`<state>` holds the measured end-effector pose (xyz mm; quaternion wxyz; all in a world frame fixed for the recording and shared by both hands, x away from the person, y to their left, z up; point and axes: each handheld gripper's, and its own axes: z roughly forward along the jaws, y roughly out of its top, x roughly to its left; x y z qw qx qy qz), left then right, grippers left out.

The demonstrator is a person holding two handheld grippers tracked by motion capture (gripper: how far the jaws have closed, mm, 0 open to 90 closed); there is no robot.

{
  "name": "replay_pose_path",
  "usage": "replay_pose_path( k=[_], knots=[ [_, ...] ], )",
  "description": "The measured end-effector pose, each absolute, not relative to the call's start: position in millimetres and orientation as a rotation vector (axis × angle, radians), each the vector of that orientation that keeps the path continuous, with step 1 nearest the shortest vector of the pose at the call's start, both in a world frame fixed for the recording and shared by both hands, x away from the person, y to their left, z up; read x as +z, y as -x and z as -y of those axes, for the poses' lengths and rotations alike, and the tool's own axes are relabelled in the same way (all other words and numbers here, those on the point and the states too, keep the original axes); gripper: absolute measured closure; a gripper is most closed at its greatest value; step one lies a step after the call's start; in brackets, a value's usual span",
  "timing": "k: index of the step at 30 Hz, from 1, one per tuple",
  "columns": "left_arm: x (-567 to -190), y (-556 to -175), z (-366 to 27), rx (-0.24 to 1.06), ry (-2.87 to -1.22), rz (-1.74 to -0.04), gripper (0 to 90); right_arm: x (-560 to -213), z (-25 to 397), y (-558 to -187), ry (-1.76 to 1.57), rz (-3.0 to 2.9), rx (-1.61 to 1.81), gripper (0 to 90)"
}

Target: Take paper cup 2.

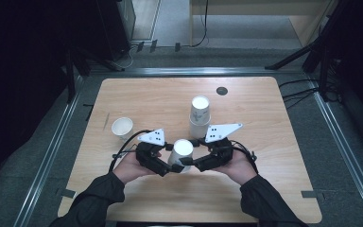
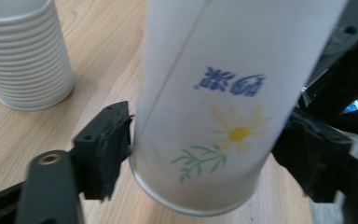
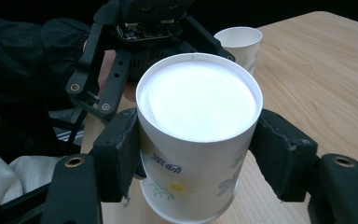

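Note:
A white paper cup (image 1: 183,149) with a daisy print (image 2: 237,133) stands upside down near the table's front middle, its flat white base (image 3: 198,100) facing up. My left gripper (image 1: 171,166) is shut on it from the left, with both jaws pressed against its lower wall (image 2: 205,158). From the right, my right gripper (image 1: 192,163) is shut on the same cup, one pad on each side of it (image 3: 200,161). The left gripper (image 3: 140,42) also shows just behind the cup. I cannot tell whether the rim touches the table.
A stack of upside-down paper cups (image 1: 200,116) (image 2: 25,51) stands just behind the grippers. A single upright cup (image 1: 122,127) (image 3: 240,39) sits to the left. A small black disc (image 1: 222,91) lies near the far edge of the wooden table (image 1: 146,97).

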<state>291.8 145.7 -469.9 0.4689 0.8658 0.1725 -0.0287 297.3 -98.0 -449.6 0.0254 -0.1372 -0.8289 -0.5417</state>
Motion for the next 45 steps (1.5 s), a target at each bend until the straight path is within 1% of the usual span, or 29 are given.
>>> replay_pose_path(
  k=[13, 20, 25, 29, 33, 34, 39, 41, 42, 43, 45],
  knots=[
    [-466, -287, -146, -0.032, -2.126, -0.371, 29.9, -449, 97, -295, 0.396, 2.564, -1.682, 35.3],
    [-466, -286, -146, -0.028, -2.126, -0.358, 31.0, -449, 98, -296, 0.386, 2.554, -1.682, 34.9],
    [-463, -284, -147, -0.028, -2.137, -0.347, 30.8, -447, 101, -295, 0.377, 2.543, -1.683, 29.9],
    [-453, -284, -153, 0.01, -2.173, -0.339, 30.6, -445, 110, -292, 0.374, 2.538, -1.655, 21.4],
    [-442, -288, -158, 0.038, -2.236, -0.34, 30.6, -443, 119, -288, 0.415, 2.553, -1.667, 18.9],
    [-439, -289, -160, 0.053, -2.254, -0.338, 30.6, -444, 120, -288, 0.441, 2.543, -1.664, 18.9],
    [-425, -300, -162, 0.05, -2.333, -0.325, 30.5, -449, 120, -285, 0.461, 2.605, -1.581, 19.0],
    [-418, -305, -162, 0.038, -2.37, -0.314, 30.4, -450, 119, -285, 0.445, 2.627, -1.574, 24.4],
    [-418, -305, -162, 0.038, -2.37, -0.314, 30.3, -450, 119, -285, 0.445, 2.627, -1.574, 24.4],
    [-411, -310, -161, 0.048, -2.42, -0.291, 30.0, -451, 118, -285, 0.424, 2.66, -1.579, 28.9],
    [-403, -314, -160, 0.062, -2.457, -0.278, 29.8, -451, 117, -286, 0.436, 2.652, -1.591, 33.4]
  ],
)
